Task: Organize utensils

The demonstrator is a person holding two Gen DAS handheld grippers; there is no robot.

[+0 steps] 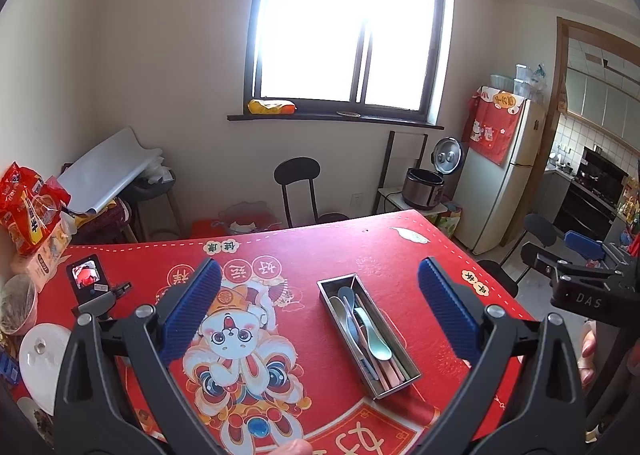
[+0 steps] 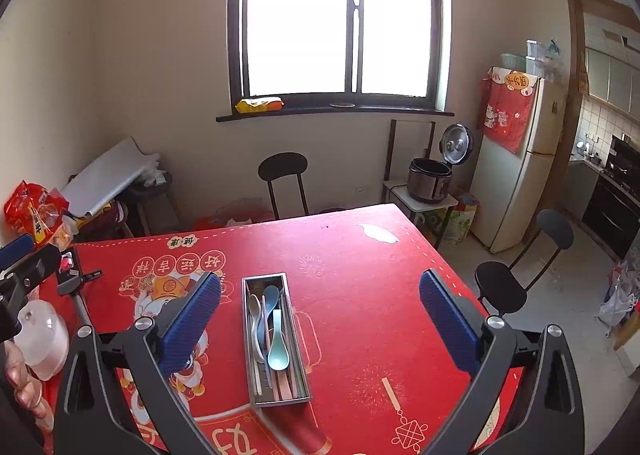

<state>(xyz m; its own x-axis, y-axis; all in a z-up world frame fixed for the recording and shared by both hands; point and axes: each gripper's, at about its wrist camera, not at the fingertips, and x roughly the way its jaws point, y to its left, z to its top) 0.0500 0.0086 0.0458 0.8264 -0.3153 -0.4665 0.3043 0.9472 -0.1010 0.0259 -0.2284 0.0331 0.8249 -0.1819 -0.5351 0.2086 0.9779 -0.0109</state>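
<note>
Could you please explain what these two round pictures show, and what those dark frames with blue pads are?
There is no robot here: a person carries a hand-held gripper in each hand, and a fisheye camera on each looks forward along its two fingers. One picture comes from the left hand-held gripper, the other from the right hand-held gripper. The blue ribbed pads are the fingertips. Both stand wide open and hold nothing. Below them lies a red printed tablecloth with a long stainless steel tray, which holds pastel spoons, including a mint green spoon, and what look like chopsticks. In the left view, the right one shows at the far right.
</note>
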